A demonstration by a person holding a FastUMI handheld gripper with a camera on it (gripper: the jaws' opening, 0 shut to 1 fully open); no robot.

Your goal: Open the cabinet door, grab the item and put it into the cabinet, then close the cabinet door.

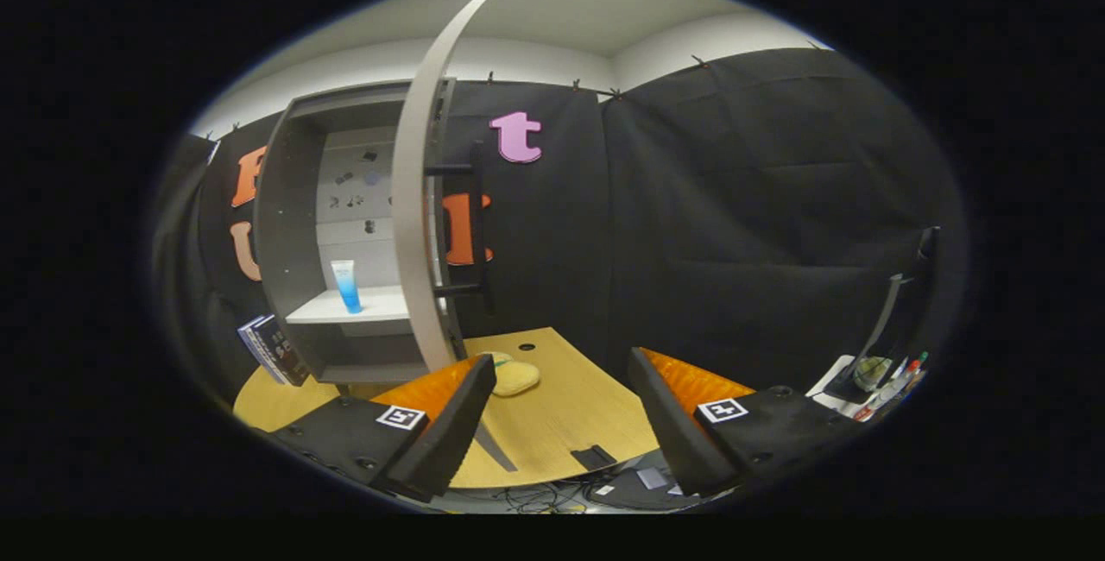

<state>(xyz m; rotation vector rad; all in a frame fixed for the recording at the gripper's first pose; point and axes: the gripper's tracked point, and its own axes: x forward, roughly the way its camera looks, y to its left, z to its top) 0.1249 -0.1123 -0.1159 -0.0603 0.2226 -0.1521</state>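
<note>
So our gripper [561,423] has its fingers spread wide with nothing between them. The cabinet door [414,198] is swung open, and the blue tube [347,285] stands upright on the white shelf [380,306] inside the cabinet [289,224]. A yellow sponge [515,375] lies on the wooden table [570,414] just past the left finger.

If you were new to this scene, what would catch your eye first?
The open cabinet door stands edge-on just beyond the left finger. Behind it, a blue tube stands upright on the cabinet's white shelf. The gripper is open and empty above the wooden table, near a yellow sponge.
</note>
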